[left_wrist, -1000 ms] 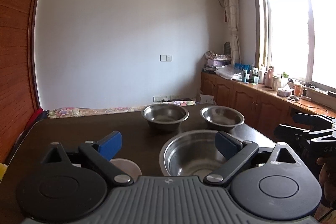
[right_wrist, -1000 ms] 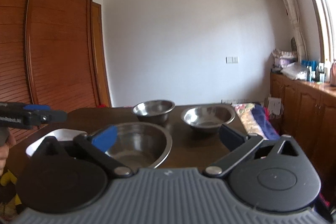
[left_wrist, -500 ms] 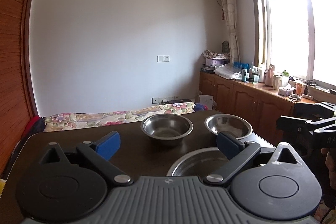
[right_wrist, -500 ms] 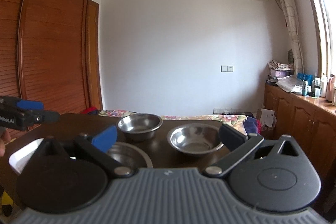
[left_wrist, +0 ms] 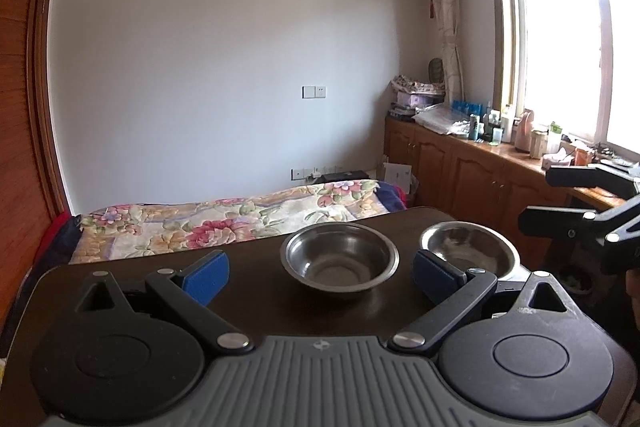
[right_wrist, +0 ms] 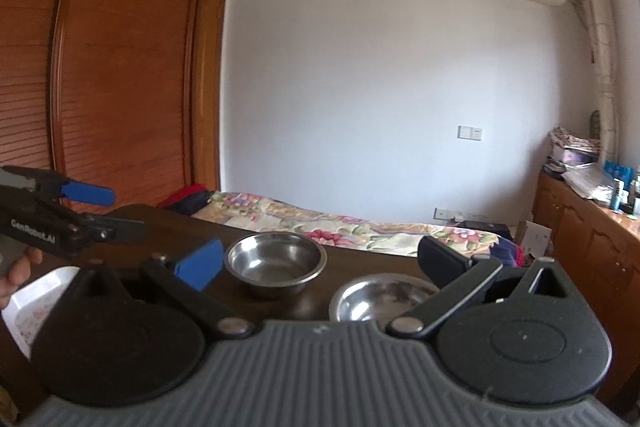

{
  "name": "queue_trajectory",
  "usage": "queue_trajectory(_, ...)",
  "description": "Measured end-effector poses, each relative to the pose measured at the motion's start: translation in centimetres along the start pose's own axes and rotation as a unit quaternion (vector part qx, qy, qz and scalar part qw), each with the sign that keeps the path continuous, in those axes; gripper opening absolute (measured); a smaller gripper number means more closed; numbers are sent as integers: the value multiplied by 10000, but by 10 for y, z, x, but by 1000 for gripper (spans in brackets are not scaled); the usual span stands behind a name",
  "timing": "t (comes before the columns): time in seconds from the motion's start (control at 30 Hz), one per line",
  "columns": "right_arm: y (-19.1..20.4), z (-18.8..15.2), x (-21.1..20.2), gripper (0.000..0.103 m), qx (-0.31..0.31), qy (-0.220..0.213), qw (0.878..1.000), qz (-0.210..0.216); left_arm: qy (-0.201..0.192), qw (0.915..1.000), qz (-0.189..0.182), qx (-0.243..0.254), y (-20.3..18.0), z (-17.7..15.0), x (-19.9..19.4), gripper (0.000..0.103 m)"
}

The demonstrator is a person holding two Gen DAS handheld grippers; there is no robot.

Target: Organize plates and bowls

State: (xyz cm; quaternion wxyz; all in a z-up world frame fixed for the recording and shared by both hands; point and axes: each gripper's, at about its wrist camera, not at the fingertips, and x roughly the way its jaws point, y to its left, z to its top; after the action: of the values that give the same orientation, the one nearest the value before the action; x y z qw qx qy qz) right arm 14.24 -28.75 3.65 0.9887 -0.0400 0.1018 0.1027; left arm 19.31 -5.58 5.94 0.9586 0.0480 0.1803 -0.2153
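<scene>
We hold L gripper (left_wrist: 320, 277) & R gripper (right_wrist: 320, 261) above dark worktop (left_wrist: 256, 283), both fingers spread wide, nothing gripped. Two steel bowls (left_wrist: 339, 261) (left_wrist: 468, 247) sit side by side ahead; white tray (right_wrist: 36, 299) at left.

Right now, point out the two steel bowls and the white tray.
Left steel bowl (left_wrist: 339, 261): left wrist view, inner bottom.
Right steel bowl (left_wrist: 468, 247): left wrist view, inner wall.
White tray (right_wrist: 34, 301): right wrist view, bare surface by the near rim.
</scene>
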Motion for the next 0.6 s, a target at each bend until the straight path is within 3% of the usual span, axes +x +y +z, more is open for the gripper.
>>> queue_trajectory(0.17,-6,10,25,101,-16,265,9993,245,175,9998,32,123,4,7,26,103)
queue_trajectory(0.27,-11,13,42,87,36,480,9983,322,234,9996,35,177,7,8,41,103)
queue_trajectory(0.33,-16,12,53,86,118,624,9972,399,287,9995,35,160,11,8,50,103)
queue_trajectory(0.5,-26,5,83,67,253,981,9937,481,510,9987,32,83,20,10,77,103)
queue_trajectory(0.6,-28,4,100,61,365,1217,9899,629,682,9977,14,-13,26,9,93,99)
